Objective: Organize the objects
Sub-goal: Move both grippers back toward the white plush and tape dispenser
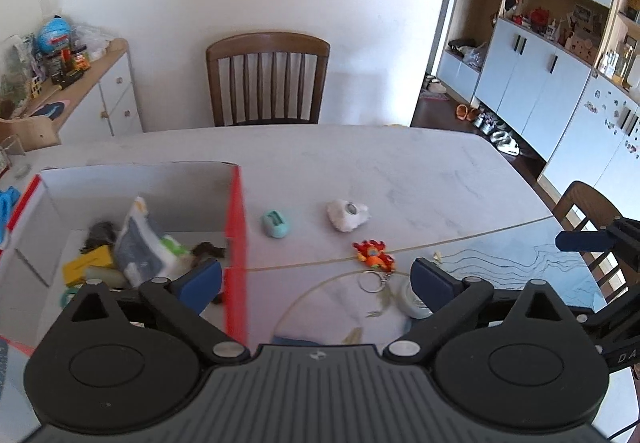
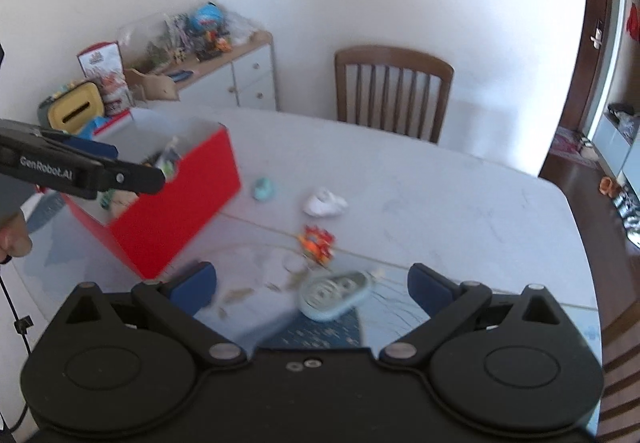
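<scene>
We are holding the left gripper (image 1: 318,279) over the near side of a pale marbled table (image 1: 400,171), its jaws spread wide and gripping nothing; its left finger is hanging over the red box (image 1: 236,227), which is sitting at the table's left and is holding a yellow block (image 1: 86,263), a white packet (image 1: 140,243) and other small things too blurred to name; we are keeping the right gripper (image 2: 312,285) released as well, with a light blue oval gadget (image 2: 334,297) lying on the table between its blue fingers and touched by neither; farther out on the surface a teal capsule-shaped object (image 1: 275,224), a white lump (image 1: 346,215) and an orange and red toy (image 1: 374,253) are lying apart from each other, right of the box; a key ring (image 1: 372,281) is lying just near of the toy; a wooden chair (image 1: 267,79) is standing at the far edge against a white wall; a cluttered sideboard (image 1: 100,91) is standing far left, and pale blue cabinets (image 1: 532,75) are lining the room on the right
</scene>
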Tool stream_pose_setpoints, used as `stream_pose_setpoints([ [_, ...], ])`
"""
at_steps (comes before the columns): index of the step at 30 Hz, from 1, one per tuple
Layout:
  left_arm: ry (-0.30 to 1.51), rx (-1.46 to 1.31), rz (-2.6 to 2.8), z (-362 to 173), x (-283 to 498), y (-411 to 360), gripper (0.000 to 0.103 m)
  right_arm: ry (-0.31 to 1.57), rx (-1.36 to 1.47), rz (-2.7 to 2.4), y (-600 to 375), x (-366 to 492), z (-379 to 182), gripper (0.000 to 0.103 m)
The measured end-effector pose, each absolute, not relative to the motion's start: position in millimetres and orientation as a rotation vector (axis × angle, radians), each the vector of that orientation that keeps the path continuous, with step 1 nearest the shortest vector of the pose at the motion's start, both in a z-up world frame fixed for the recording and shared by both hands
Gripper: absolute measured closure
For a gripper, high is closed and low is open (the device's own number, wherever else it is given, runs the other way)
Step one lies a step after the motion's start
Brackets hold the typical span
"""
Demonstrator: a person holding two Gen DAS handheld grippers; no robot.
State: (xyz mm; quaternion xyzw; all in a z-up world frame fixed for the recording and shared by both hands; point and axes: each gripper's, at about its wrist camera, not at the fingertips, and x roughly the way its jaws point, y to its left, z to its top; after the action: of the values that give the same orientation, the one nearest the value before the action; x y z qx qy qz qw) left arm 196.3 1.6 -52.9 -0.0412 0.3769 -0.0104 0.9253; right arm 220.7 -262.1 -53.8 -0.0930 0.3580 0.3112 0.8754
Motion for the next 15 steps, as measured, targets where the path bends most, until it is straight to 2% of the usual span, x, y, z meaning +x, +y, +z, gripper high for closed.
stream_pose_setpoints([
  [15,0.79,-0.13,-0.005,-89.6,264.7,-38.0,0.002,0.806,-0.268,0.714,-259.2,252.0,-113.3,0.002],
])
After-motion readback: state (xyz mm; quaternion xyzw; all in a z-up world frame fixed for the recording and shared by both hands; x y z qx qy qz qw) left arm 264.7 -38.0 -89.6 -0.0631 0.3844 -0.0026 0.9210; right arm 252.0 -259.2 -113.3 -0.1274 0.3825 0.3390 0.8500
